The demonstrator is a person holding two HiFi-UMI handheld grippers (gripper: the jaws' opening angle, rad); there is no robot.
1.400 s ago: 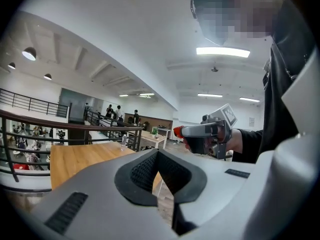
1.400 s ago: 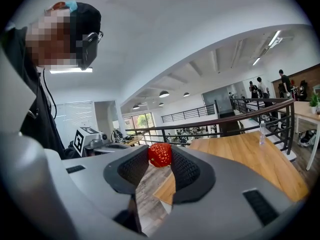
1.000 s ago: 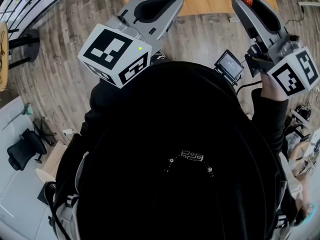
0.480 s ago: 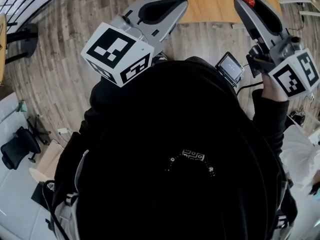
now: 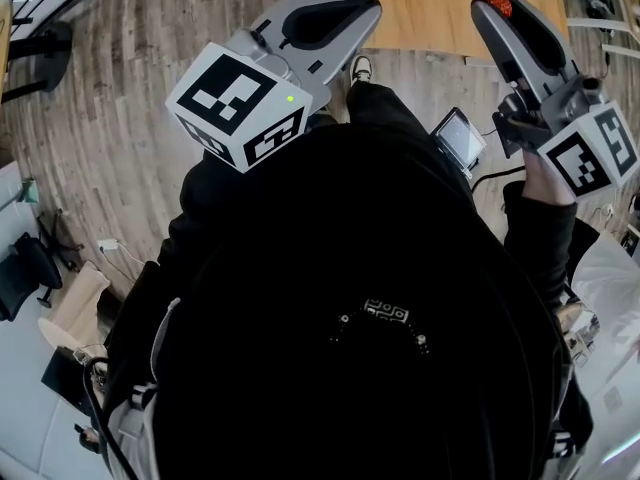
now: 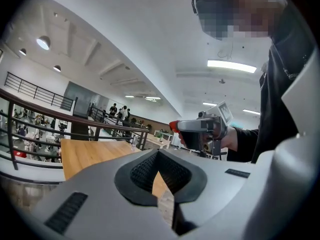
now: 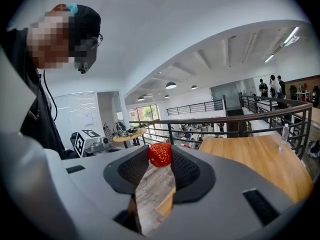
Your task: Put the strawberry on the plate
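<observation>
Wooden desk [image 5: 420,8] now closer before you; your right hand-held gripper [image 5: 500,8] pinches strawberry [image 7: 160,154] at tips; left hand-held gripper [image 6: 158,153] closed, empty.

The strawberry [image 7: 160,154], red and speckled with pale seeds, is sitting pinched between the tips of the right gripper [image 7: 160,159], hanging in the air above the plank floor [image 7: 152,186].
</observation>
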